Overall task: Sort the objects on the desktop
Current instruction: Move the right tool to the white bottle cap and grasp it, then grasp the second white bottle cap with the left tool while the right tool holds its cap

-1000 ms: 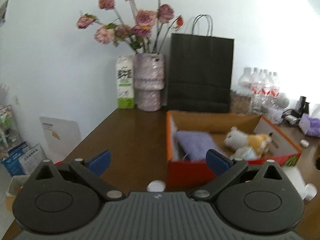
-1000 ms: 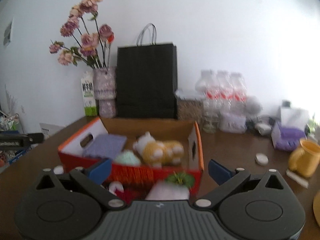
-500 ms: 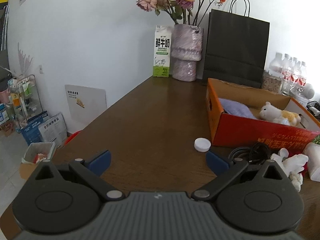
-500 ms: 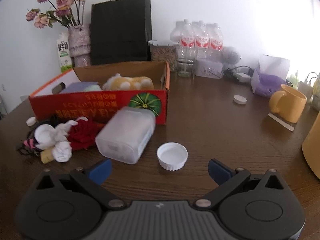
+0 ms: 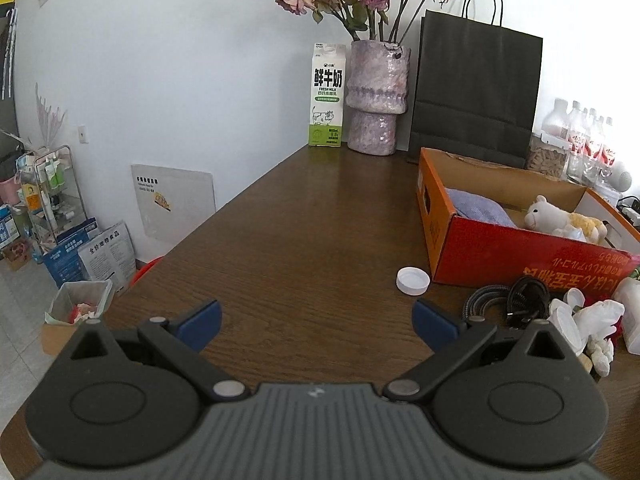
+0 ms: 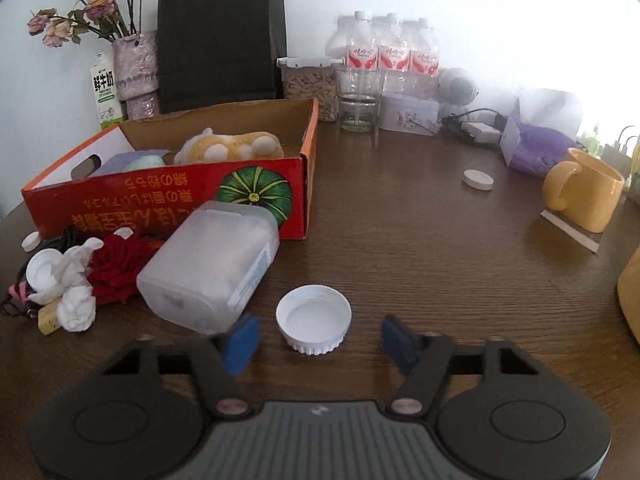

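While the right gripper (image 6: 318, 338) hangs low over the wooden table (image 6: 420, 240), its blue pads (image 6: 240, 342) flank a white screw lid (image 6: 314, 318) lying open side up; the jaws have just been closing in, but gaps still show on both sides, so nothing is gripped. At 10 o'clock from the lid a frosted plastic jar (image 6: 210, 266) lies on its side, its neck against the red cardboard box (image 6: 180, 200). Inside the box: a yellow plush toy (image 6: 230, 146) and a purple cloth (image 6: 120, 162). At 9 o'clock, a pile of a red fabric rose (image 6: 116, 268), white plush bits (image 6: 74, 292) and a second white lid (image 6: 42, 270). A small white cap (image 6: 478, 179) sits at 2 o'clock, a yellow mug (image 6: 584, 190) further right.

Left gripper (image 5: 316, 322): jaws wide apart, empty, over bare table. A white cap (image 5: 413, 281) lies at 1 o'clock, just beside the box corner; a coiled black cable (image 5: 508, 300) at 2 o'clock. Milk carton (image 5: 327, 96), vase of dried roses (image 5: 378, 96) and black paper bag (image 5: 476, 96) stand at 12 o'clock by the wall.
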The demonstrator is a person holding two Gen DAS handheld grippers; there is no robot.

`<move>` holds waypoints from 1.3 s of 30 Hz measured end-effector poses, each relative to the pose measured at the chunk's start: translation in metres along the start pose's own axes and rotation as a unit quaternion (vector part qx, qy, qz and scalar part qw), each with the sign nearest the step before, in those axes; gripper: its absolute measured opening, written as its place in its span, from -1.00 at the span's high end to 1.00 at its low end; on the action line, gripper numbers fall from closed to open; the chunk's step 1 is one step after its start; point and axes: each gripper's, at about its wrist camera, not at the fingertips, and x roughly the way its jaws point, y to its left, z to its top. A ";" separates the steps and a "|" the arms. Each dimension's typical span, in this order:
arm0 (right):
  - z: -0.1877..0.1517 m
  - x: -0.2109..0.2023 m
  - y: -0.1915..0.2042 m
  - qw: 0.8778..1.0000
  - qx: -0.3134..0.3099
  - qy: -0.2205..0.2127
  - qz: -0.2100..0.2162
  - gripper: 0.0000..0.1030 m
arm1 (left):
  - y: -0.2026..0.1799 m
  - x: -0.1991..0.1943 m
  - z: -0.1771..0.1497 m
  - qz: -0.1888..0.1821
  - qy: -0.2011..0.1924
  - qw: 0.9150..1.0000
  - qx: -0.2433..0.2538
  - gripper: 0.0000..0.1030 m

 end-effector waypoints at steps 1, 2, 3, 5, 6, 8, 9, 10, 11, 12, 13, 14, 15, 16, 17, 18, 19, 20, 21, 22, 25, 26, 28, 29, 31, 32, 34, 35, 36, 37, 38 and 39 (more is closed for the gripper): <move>0.001 0.000 0.000 1.000 -0.002 -0.001 0.001 0.24 | 0.000 0.001 0.000 0.000 0.001 1.000 0.000 -1.00; 0.001 0.000 0.000 1.000 -0.002 -0.002 0.006 0.25 | 0.000 0.001 0.000 0.000 0.002 1.000 0.000 -1.00; 0.001 0.000 0.000 1.000 -0.001 -0.003 0.011 0.25 | 0.000 0.002 0.000 -0.001 0.003 1.000 0.001 -1.00; 0.002 -0.001 0.000 1.000 -0.003 -0.008 0.009 0.25 | -0.001 0.003 0.001 0.000 0.003 1.000 0.003 -1.00; 0.004 -0.002 -0.001 1.000 -0.002 -0.012 0.008 0.25 | -0.002 0.004 0.001 0.000 0.003 1.000 0.004 -1.00; 0.009 -0.003 -0.003 1.000 0.001 -0.019 0.006 0.25 | -0.004 0.006 0.003 -0.002 0.003 1.000 0.007 -1.00; 0.011 -0.004 -0.003 1.000 0.002 -0.023 0.003 0.25 | -0.005 0.007 0.004 -0.003 0.003 1.000 0.009 -1.00; 0.014 -0.005 -0.004 1.000 0.003 -0.027 0.001 0.25 | -0.007 0.009 0.005 -0.005 0.003 1.000 0.012 -1.00; 0.017 -0.006 -0.004 0.999 0.003 -0.032 0.001 0.25 | -0.008 0.010 0.006 -0.005 0.003 1.000 0.014 -1.00; 0.021 -0.006 -0.005 0.999 0.004 -0.036 -0.001 0.25 | -0.010 0.012 0.007 -0.004 0.003 1.000 0.017 -1.00; 0.023 -0.006 -0.005 0.999 0.004 -0.040 -0.002 0.25 | -0.012 0.014 0.009 -0.006 0.004 1.000 0.020 -1.00; 0.027 -0.006 -0.005 0.999 0.005 -0.043 -0.003 0.25 | -0.014 0.016 0.009 -0.009 0.005 1.000 0.023 -1.00; 0.029 -0.005 -0.005 0.999 0.006 -0.046 -0.004 0.25 | -0.016 0.019 0.011 -0.011 0.006 1.000 0.026 -1.00; 0.032 -0.004 -0.005 0.999 0.007 -0.048 -0.005 0.25 | -0.019 0.022 0.012 -0.011 0.007 0.999 0.029 -1.00; 0.035 -0.003 -0.005 0.999 0.008 -0.050 -0.006 0.25 | -0.022 0.025 0.013 -0.009 0.008 0.999 0.033 -1.00; 0.036 -0.001 -0.005 0.999 0.008 -0.051 -0.008 0.25 | -0.025 0.029 0.014 -0.006 0.012 0.999 0.039 -1.00; 0.039 0.000 -0.005 0.999 0.008 -0.052 -0.009 0.25 | -0.028 0.033 0.016 -0.003 0.017 0.999 0.043 -1.00; 0.041 0.002 -0.005 0.998 0.008 -0.053 -0.010 0.25 | -0.030 0.037 0.017 -0.003 0.019 0.999 0.045 -1.00; 0.044 0.004 -0.005 0.998 0.008 -0.054 -0.012 0.25 | -0.032 0.040 0.018 -0.006 0.021 0.999 0.047 -1.00; 0.045 0.006 -0.005 0.998 0.009 -0.055 -0.014 0.25 | -0.035 0.044 0.020 -0.009 0.024 0.999 0.048 -1.00; 0.049 0.011 -0.006 0.998 0.012 -0.055 -0.018 0.25 | -0.044 0.055 0.022 -0.010 0.026 0.998 0.058 -1.00; 0.050 0.013 -0.007 0.998 0.013 -0.055 -0.019 0.25 | -0.047 0.060 0.023 -0.012 0.027 0.998 0.062 -1.00; 0.050 0.017 -0.008 0.998 0.017 -0.052 -0.020 0.25 | -0.054 0.070 0.024 -0.012 0.035 0.997 0.072 -1.00; 0.050 0.019 -0.009 0.998 0.018 -0.051 -0.020 0.25 | -0.058 0.074 0.023 -0.010 0.037 0.996 0.076 -0.99; 0.049 0.024 -0.011 0.998 0.021 -0.048 -0.019 0.25 | -0.065 0.082 0.023 -0.013 0.042 0.995 0.085 -0.97; 0.049 0.026 -0.012 0.998 0.022 -0.047 -0.019 0.25 | -0.067 0.086 0.023 -0.013 0.044 0.995 0.088 -0.96; 0.049 0.030 -0.014 0.999 0.023 -0.044 -0.019 0.25 | -0.072 0.092 0.023 -0.015 0.045 0.994 0.094 -0.94; 0.049 0.031 -0.015 0.999 0.024 -0.044 -0.019 0.25 | -0.073 0.094 0.023 -0.015 0.045 0.994 0.097 -0.90; 0.050 0.033 -0.015 0.999 0.024 -0.043 -0.018 0.25 | -0.074 0.096 0.022 -0.015 0.046 0.994 0.098 -0.79; 0.050 0.035 -0.015 0.999 0.024 -0.042 -0.018 0.25 | -0.075 0.098 0.022 -0.016 0.048 0.994 0.098 -0.62; 0.050 0.036 -0.015 0.999 0.024 -0.041 -0.017 0.25 | -0.075 0.100 0.022 -0.017 0.051 0.994 0.098 -0.54; 0.050 0.037 -0.015 0.999 0.024 -0.041 -0.017 0.25 | -0.075 0.103 0.021 -0.018 0.057 0.994 0.097 -0.39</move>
